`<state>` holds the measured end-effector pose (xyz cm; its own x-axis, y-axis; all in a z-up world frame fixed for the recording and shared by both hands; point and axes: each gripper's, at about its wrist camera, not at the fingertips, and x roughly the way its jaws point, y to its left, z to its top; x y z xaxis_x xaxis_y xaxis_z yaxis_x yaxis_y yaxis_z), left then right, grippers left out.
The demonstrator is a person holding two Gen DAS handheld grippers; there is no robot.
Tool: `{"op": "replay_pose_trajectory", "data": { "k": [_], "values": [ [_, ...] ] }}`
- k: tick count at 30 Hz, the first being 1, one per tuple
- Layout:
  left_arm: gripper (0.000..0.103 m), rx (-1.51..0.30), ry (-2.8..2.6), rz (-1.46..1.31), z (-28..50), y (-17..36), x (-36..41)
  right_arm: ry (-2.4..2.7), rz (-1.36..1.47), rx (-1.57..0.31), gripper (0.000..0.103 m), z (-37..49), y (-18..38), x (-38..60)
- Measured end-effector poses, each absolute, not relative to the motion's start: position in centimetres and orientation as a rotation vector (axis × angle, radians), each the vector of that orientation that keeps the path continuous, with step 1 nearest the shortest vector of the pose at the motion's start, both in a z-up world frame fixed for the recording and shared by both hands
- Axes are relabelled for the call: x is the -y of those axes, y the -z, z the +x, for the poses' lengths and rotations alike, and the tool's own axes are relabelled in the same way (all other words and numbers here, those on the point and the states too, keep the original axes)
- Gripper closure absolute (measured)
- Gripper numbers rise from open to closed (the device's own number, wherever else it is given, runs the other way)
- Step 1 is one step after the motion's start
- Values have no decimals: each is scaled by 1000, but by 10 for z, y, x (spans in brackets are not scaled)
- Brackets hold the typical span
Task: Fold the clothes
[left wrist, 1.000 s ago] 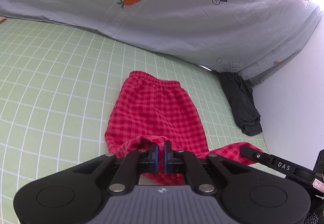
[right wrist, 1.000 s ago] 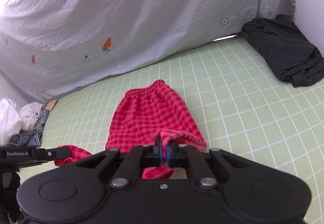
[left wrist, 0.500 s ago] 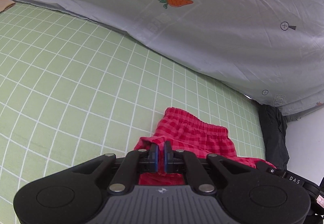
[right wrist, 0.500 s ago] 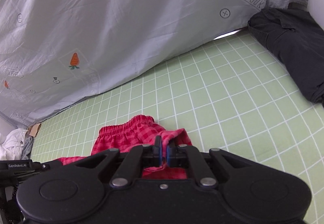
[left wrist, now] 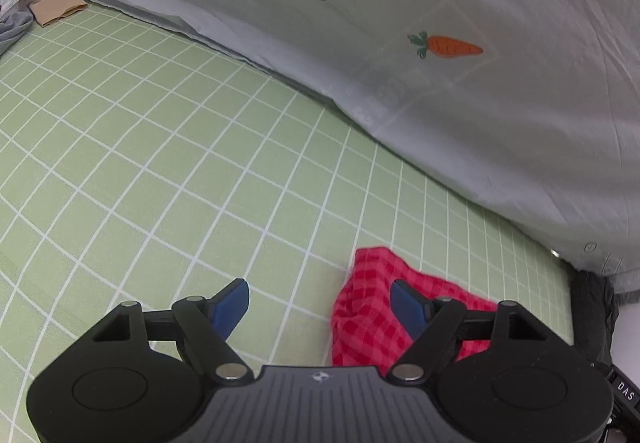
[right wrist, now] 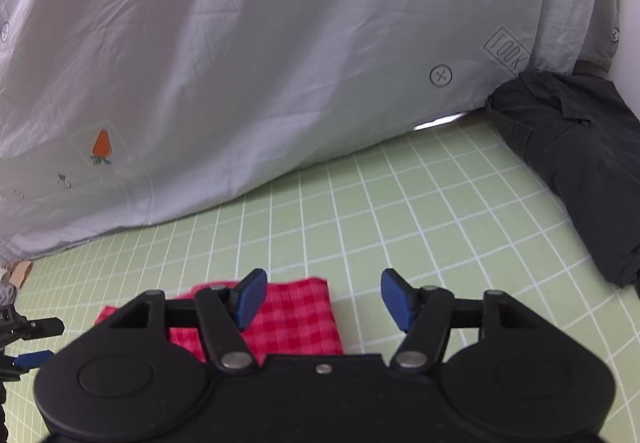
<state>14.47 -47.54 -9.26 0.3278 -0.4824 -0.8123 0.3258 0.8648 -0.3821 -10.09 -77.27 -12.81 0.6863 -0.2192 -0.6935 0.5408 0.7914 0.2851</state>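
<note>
The red checked shorts (left wrist: 372, 307) lie folded on the green grid sheet (left wrist: 160, 163). In the left wrist view they sit at the lower right, partly behind my right blue finger. My left gripper (left wrist: 320, 303) is open and holds nothing. In the right wrist view the shorts (right wrist: 296, 315) lie at the lower left, behind the left blue finger. My right gripper (right wrist: 324, 297) is open and empty above the sheet, just right of the shorts' edge.
A grey quilt with carrot prints (left wrist: 440, 43) is heaped along the back (right wrist: 240, 63). Folded black clothes (right wrist: 580, 163) lie at the right by a white wall. A pile of pale clothes (left wrist: 12, 3) sits at the far left. The left gripper's tip (right wrist: 36, 327) shows at the right view's left edge.
Both grippers carried the shorts' hem forward over the waistband, then opened and let the cloth go. The shorts now lie folded short.
</note>
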Motion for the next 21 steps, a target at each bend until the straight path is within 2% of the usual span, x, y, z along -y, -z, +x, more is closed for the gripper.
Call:
{"op": "replay_pose_trajectory", "data": {
  "k": [3,9,14,15,16,17,18,19,21],
  "values": [
    [21,-1162,611,-87,127,107,490,409,530,-766,32,-99,147,765],
    [21,-1107,675,96,110,122,524,319,450,-846,26,-75,167,743],
    [22,-1093,735,84,111,127,539,271,444,-860,25,-56,174,736],
    [28,-1091,747,80,111,128,542,256,448,-858,31,-54,173,735],
    [35,-1088,759,77,112,129,545,237,462,-854,49,-52,174,733],
    [56,-1083,794,66,111,129,548,218,478,-851,61,-51,174,731],
    [75,-1085,828,62,110,130,550,199,494,-847,87,-50,175,730],
    [89,-1085,858,72,108,130,553,193,496,-852,93,-49,175,726],
    [92,-1073,904,103,101,128,558,190,482,-855,95,-49,173,716]
  ]
}}
